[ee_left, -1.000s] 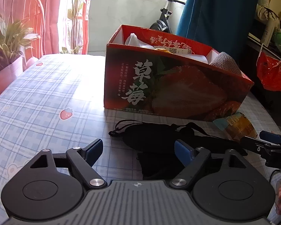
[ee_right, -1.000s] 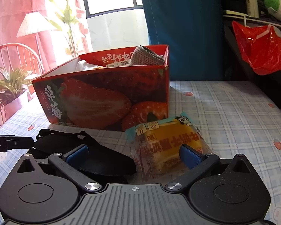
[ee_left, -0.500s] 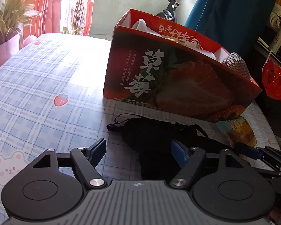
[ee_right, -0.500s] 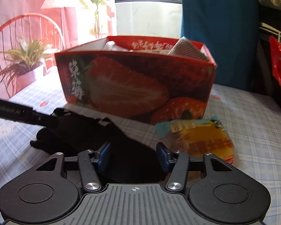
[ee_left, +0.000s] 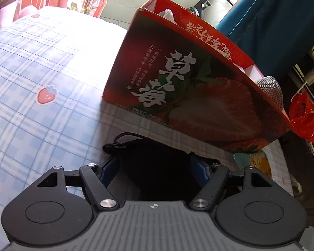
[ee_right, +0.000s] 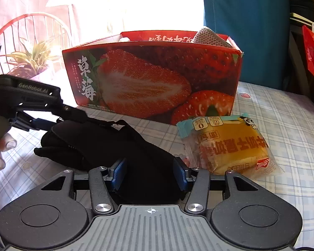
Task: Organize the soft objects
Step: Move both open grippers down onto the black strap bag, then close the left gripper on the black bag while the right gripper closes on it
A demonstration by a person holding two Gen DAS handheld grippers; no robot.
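A black soft pouch with straps [ee_right: 106,144] lies on the checked tablecloth in front of the red strawberry box [ee_right: 157,79]. My right gripper [ee_right: 149,173] is shut on one end of the pouch. My left gripper [ee_left: 155,171] is shut on the other end of the pouch [ee_left: 155,163]; its arm shows in the right wrist view [ee_right: 31,96]. The box [ee_left: 188,87] holds a grey knit item [ee_left: 270,90] and white things. A wrapped yellow cake [ee_right: 230,144] lies right of the pouch.
A red plastic bag [ee_left: 303,115] hangs at the right beyond the table. A blue curtain [ee_right: 245,31] is behind the box. A potted plant and red chair [ee_right: 31,56] stand at the left. The tablecloth [ee_left: 41,73] extends left of the box.
Both grippers moved in and closed on the black pouch; the left one was open half a second ago. The left view has tilted and come nearer the box.
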